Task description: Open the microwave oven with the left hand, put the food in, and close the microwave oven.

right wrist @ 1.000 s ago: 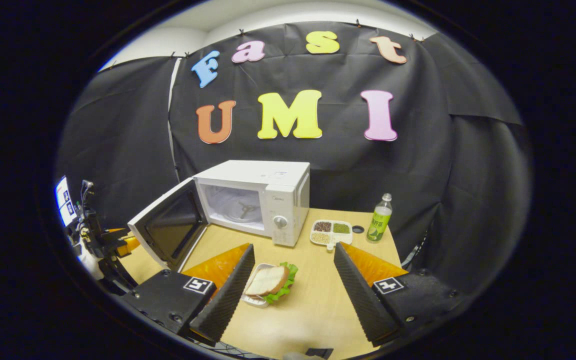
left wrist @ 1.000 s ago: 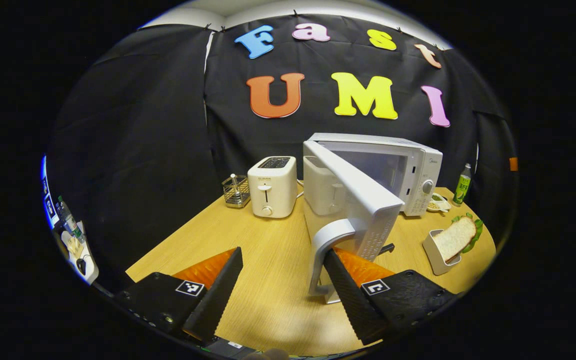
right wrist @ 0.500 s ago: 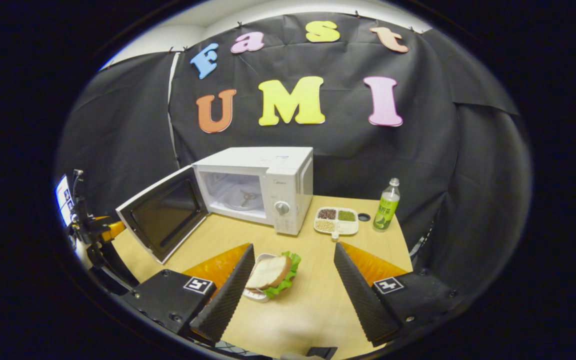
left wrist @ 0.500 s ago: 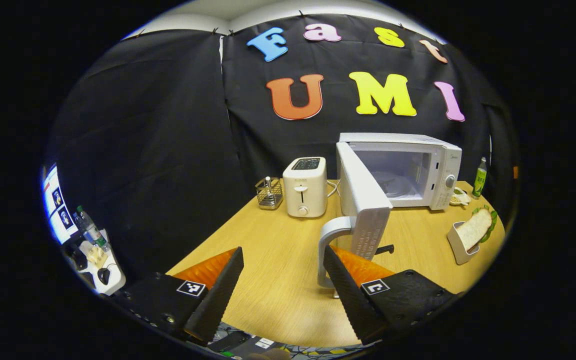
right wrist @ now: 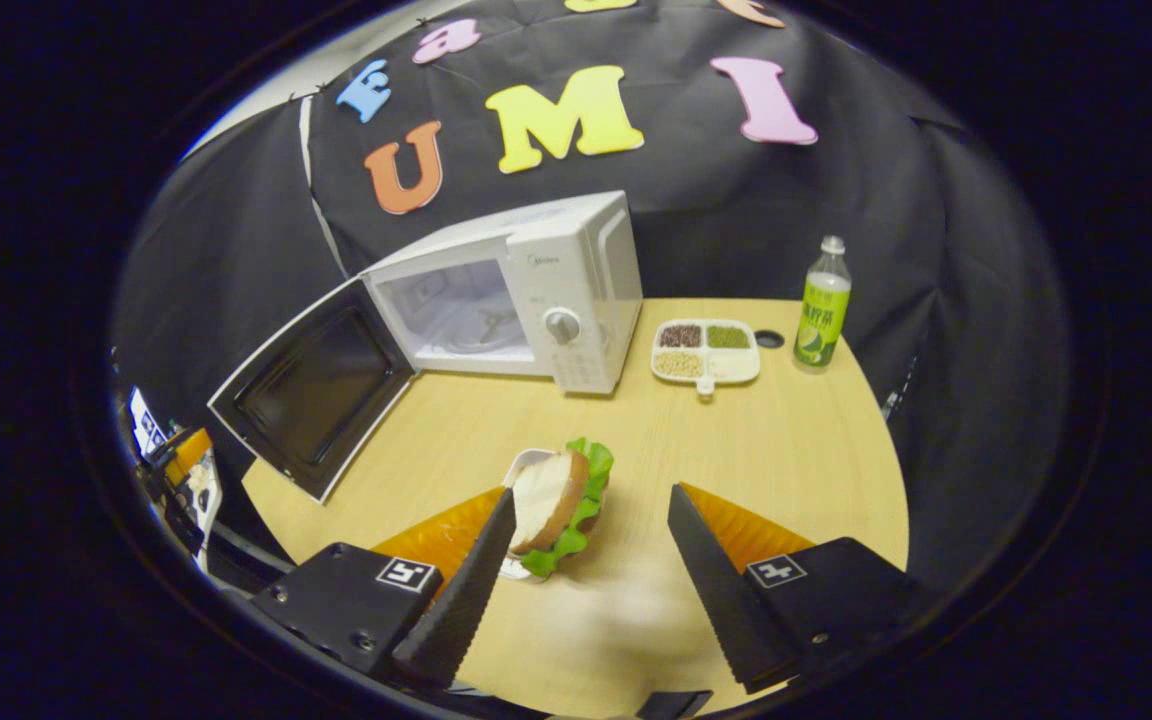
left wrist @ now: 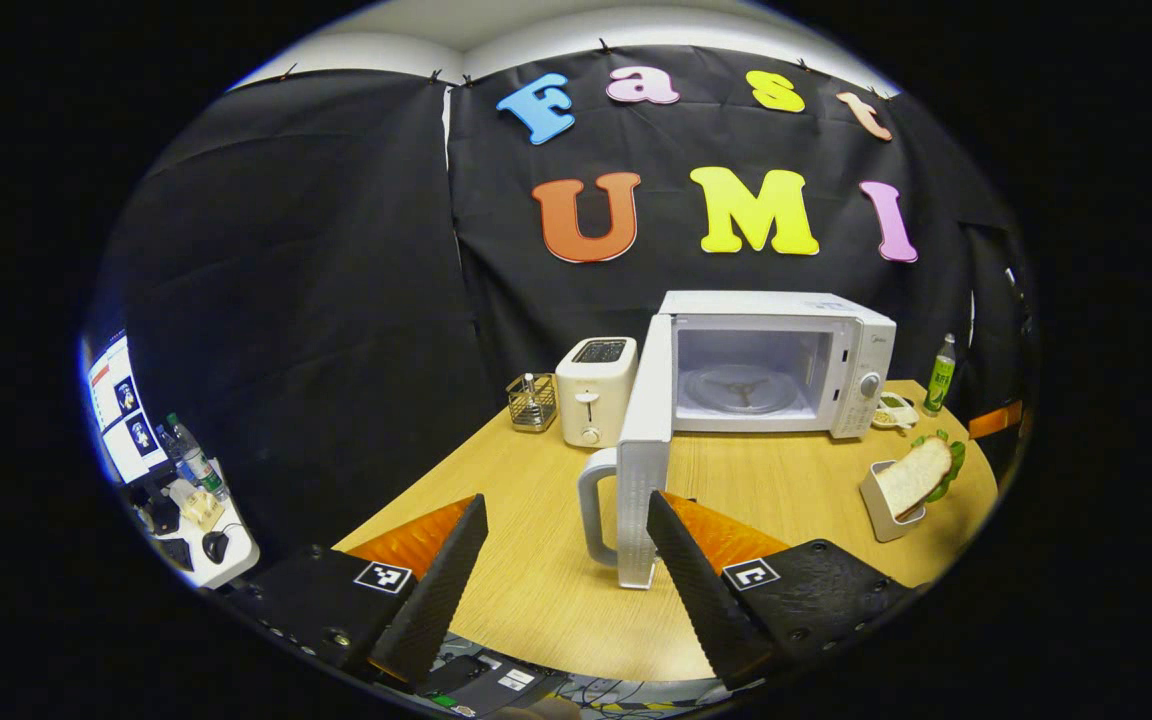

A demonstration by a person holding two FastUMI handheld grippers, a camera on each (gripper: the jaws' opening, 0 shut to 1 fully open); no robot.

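Since a second ago we have swung the microwave door (left wrist: 642, 440) fully open and drawn the left tongs (left wrist: 566, 580) back, wide and empty. Our right tongs (right wrist: 586, 580), also wide, hover over the sandwich (right wrist: 556, 500) on the desk (right wrist: 786, 450); a shallow pinch could tip its holder.

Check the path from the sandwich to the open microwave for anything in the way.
Nothing visible blocks it. Bare table lies between the sandwich and the microwave cavity; its door is swung aside to the left.
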